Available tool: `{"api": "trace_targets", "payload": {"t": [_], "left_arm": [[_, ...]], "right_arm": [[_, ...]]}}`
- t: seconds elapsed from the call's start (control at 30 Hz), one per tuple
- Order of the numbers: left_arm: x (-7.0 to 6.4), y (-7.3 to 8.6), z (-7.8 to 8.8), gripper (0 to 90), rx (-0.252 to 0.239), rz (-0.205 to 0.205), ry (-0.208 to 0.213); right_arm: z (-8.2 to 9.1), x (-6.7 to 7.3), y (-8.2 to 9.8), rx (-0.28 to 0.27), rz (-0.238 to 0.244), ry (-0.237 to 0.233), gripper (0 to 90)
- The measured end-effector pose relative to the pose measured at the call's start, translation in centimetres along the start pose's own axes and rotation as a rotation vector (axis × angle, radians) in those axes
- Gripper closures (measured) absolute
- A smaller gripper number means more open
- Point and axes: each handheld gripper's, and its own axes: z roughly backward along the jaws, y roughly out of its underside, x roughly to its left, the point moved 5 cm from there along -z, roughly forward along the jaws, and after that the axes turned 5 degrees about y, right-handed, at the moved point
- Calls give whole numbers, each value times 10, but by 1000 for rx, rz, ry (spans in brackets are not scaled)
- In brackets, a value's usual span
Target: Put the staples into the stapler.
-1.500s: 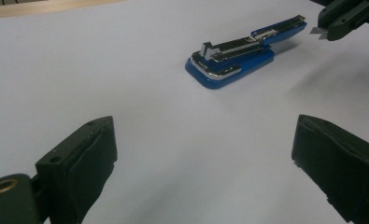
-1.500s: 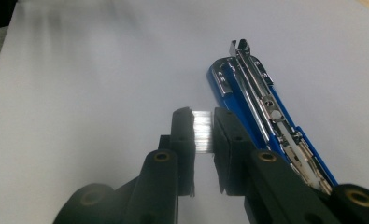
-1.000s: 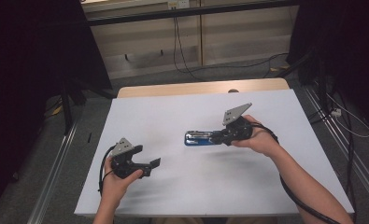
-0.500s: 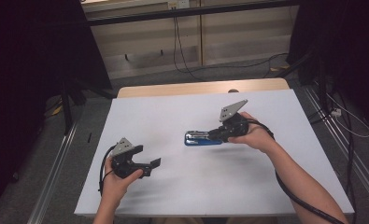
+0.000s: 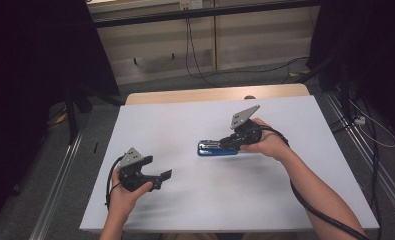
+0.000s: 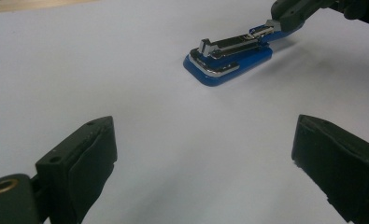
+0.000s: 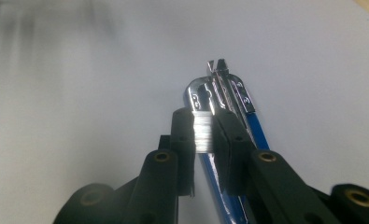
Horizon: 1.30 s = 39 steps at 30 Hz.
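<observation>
Hiding the blue stapler's (image 5: pixel 216 148) rear, right fingers (image 7: pixel 190 135) clamp it; left fingers (image 6: pixel 77 158) spread.

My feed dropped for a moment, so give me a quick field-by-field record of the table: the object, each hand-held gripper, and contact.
object: blue stapler with chrome top, lying flat on the white table
right hand-held gripper: jaws closed on the stapler's chrome upper arm at its rear end
left hand-held gripper: jaws wide open, nothing between them, pointed toward the stapler
contact: right gripper touches the stapler; left is well apart from it
stapler state: base on the table
</observation>
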Motion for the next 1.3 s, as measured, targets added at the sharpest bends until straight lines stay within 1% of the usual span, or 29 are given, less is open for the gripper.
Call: {"api": "trace_targets", "payload": {"t": [0.83, 1.17, 1.27, 1.3], "left_arm": [[0, 2, 0, 68, 6, 0, 0], [0, 3, 0, 68, 8, -2, -1], [-1, 4, 0, 69, 16, -5, -1], [-1, 4, 0, 69, 17, -4, -2]], "right_arm": [[-8, -13, -13, -5, -1, -3, 793], [-10, -19, -12, 2, 1, 3, 793], [-9, -20, -14, -6, 8, 10, 793], [-9, -20, -15, -8, 8, 5, 793]]}}
